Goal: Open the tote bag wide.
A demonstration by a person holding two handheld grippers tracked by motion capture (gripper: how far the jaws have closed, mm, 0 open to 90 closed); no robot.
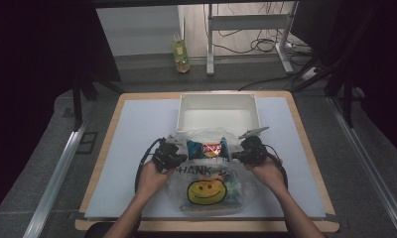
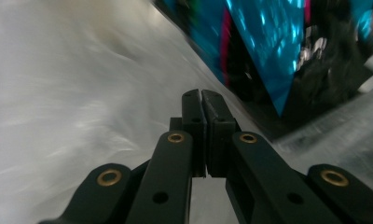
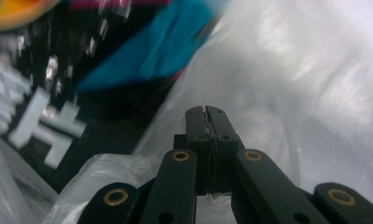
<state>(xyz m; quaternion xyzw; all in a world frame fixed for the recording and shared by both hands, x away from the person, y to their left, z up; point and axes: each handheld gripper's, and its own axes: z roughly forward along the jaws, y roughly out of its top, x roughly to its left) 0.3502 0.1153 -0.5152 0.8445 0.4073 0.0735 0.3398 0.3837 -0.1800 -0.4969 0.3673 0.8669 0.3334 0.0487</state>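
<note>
- The clear plastic bag [image 1: 211,186] with a yellow smiley face and dark lettering lies on the near middle of the white mat [image 1: 137,148], its mouth toward twelve o'clock.
- Inside its upper part sits a blue snack packet [image 1: 207,148] with a red label, seen through the film.
- The left gripper [image 1: 179,158] is at the bag's nine-to-ten o'clock edge; in the left gripper view [image 2: 201,100] its jaws are pressed together, with the bag's film bunched around them and the blue packet [image 2: 268,42] beyond at about one o'clock.
- The right gripper [image 1: 236,156] is at the bag's two-to-three o'clock edge; in the right gripper view [image 3: 205,112] its jaws pinch a thin fold of the film, visible as a pale line between the pads, with the packet [image 3: 152,51] at about eleven o'clock.
- A white open box [image 1: 219,121] stands just beyond the bag at twelve o'clock, touching or nearly touching the bag's top.
- The mat lies on a wooden table [image 1: 305,148].
</note>
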